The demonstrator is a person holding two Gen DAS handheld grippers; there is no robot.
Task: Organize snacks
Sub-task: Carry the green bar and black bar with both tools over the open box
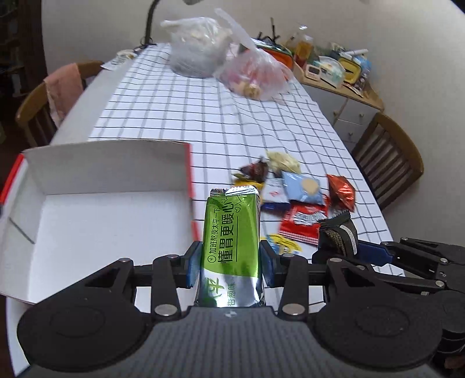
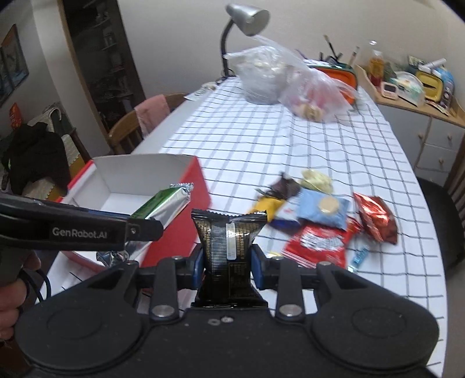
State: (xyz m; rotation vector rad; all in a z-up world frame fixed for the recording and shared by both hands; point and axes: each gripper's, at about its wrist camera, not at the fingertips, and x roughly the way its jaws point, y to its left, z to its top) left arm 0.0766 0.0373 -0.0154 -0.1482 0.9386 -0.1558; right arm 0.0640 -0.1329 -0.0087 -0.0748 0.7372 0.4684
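My left gripper (image 1: 231, 263) is shut on a green and silver snack bar (image 1: 232, 241), held upright just right of an open red box with a white inside (image 1: 87, 221). My right gripper (image 2: 227, 260) is shut on a black and gold snack packet (image 2: 229, 244). In the right wrist view the left gripper (image 2: 139, 229) reaches in from the left with the green bar (image 2: 165, 203) over the box (image 2: 139, 177). In the left wrist view the right gripper (image 1: 337, 241) shows at the right with the black packet (image 1: 338, 232). A heap of loose snacks (image 2: 319, 221) lies on the checked tablecloth (image 2: 261, 139).
Two filled plastic bags (image 1: 221, 64) sit at the table's far end beside a desk lamp (image 2: 247, 17). Wooden chairs (image 1: 386, 157) stand on both sides, the left one draped with pink cloth (image 1: 62, 84). A cluttered sideboard (image 2: 412, 87) lines the right wall. A hand (image 2: 11, 296) holds the left gripper.
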